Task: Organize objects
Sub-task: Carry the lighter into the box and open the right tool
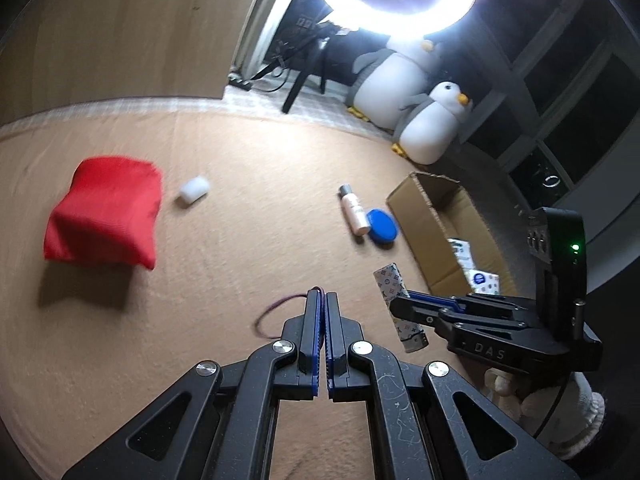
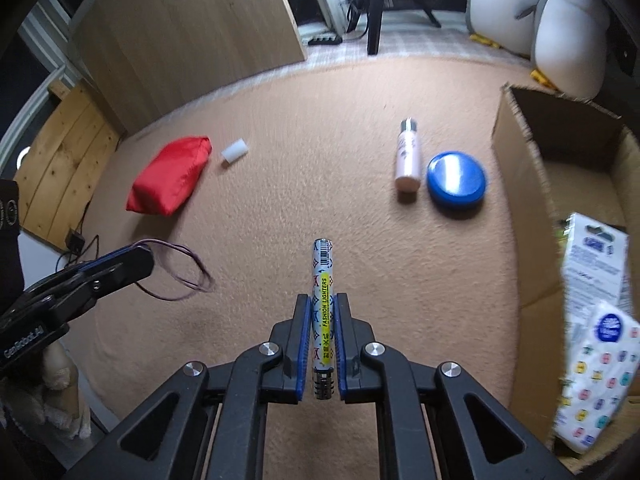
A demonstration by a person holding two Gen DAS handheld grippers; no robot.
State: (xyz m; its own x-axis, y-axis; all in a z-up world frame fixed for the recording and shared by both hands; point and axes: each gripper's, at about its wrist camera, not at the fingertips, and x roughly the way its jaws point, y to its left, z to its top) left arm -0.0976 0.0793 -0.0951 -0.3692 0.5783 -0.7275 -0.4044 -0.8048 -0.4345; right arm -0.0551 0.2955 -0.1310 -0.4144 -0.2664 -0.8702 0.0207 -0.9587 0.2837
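The right gripper (image 2: 323,300) is clamping a slim patterned lighter (image 2: 322,300) between its blue-padded jaws at the lower centre of the right wrist view, the tube pointing up the frame past the fingertips and its metal end showing below the pads. In the left wrist view the same lighter (image 1: 394,300) is hanging tilted at the lower right, pinched at its middle. The left gripper (image 1: 323,296) is sitting at the bottom centre of its own view with its jaws pressed almost together and a thin purple cord (image 1: 276,312) pinched at their tips. That cord (image 2: 180,272) is trailing from the tips and looping on the tan carpet (image 2: 280,140) at the left of the right wrist view.

Further up the frame, a pale bottle (image 2: 407,156) is lying just beside a blue round tin (image 2: 456,180), upper right of centre. A red cloth bag (image 2: 170,176) is resting at the upper left, with a small white cap (image 2: 235,152) near it. An open cardboard box (image 2: 520,152) is filling the right edge, holding tissue packs (image 2: 596,368). Two plush penguins (image 2: 560,32) are sitting at the top right.
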